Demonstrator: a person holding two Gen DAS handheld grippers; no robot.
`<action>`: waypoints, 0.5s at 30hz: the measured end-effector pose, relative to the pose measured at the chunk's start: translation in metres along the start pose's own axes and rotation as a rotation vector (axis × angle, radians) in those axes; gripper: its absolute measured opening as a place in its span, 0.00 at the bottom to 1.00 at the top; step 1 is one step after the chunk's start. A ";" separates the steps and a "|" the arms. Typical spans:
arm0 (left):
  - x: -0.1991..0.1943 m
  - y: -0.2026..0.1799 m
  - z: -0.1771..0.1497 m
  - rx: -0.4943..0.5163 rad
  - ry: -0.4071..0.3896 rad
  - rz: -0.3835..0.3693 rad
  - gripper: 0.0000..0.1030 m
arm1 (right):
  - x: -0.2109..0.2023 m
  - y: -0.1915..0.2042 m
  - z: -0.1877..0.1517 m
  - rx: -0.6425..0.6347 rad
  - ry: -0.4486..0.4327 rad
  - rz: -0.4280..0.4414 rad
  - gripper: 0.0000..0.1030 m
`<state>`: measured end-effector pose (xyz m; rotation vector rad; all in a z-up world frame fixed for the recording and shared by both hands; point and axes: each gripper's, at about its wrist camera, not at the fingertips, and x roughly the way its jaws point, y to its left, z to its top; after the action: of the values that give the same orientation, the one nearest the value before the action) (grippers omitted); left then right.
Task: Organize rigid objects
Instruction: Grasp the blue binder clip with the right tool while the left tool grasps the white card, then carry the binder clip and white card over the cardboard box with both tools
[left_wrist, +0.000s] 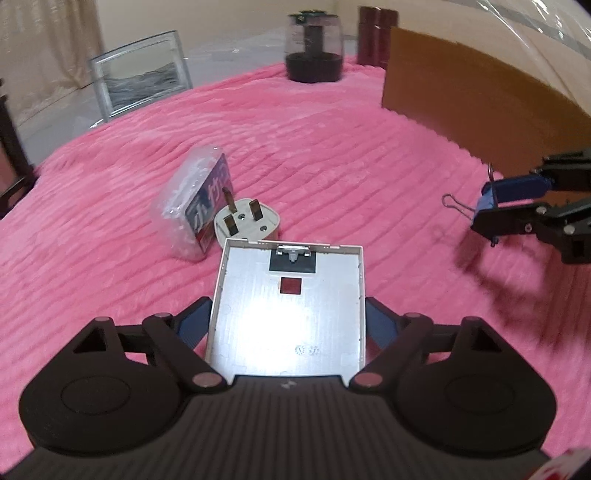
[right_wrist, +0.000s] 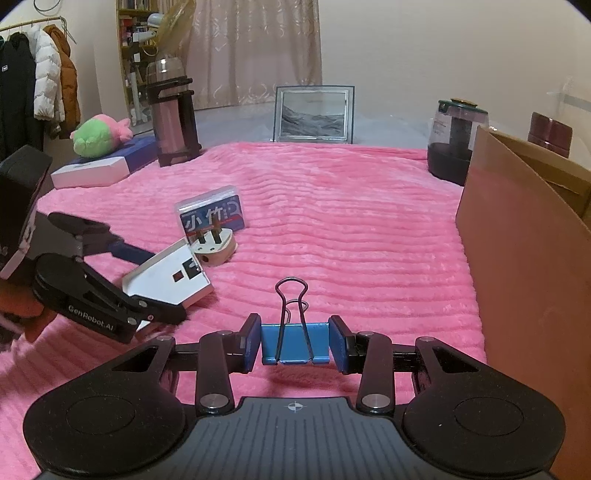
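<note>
My left gripper (left_wrist: 288, 325) is shut on a white square plate (left_wrist: 288, 314), held just above the pink blanket; it also shows in the right wrist view (right_wrist: 170, 275). Just beyond it lie a white three-pin plug (left_wrist: 247, 223), pins up, and a clear box with a blue label (left_wrist: 194, 206). My right gripper (right_wrist: 294, 341) is shut on a blue binder clip (right_wrist: 294, 341) with its wire handles pointing forward. In the left wrist view the right gripper (left_wrist: 487, 206) is at the right edge near the cardboard box (left_wrist: 461, 107).
A pink ribbed blanket (right_wrist: 351, 229) covers the table. An open cardboard box (right_wrist: 524, 258) stands at the right. At the back are a dark glass jar (right_wrist: 456, 144), a picture frame (right_wrist: 314, 114), a pink flask (right_wrist: 171, 122), a plush toy (right_wrist: 98, 134) on a flat box.
</note>
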<state>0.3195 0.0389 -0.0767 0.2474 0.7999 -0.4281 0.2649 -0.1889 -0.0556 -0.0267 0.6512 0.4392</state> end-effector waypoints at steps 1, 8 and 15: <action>-0.005 -0.002 0.000 -0.016 -0.002 0.008 0.81 | -0.003 0.001 0.001 0.001 -0.003 0.000 0.35; -0.053 -0.021 -0.001 -0.199 -0.037 0.061 0.81 | -0.036 0.009 0.007 0.031 -0.030 0.007 0.35; -0.103 -0.044 0.009 -0.290 -0.095 0.081 0.81 | -0.082 0.013 0.018 0.059 -0.073 0.006 0.35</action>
<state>0.2416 0.0249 0.0027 -0.0104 0.7454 -0.2412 0.2120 -0.2066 0.0088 0.0470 0.5926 0.4248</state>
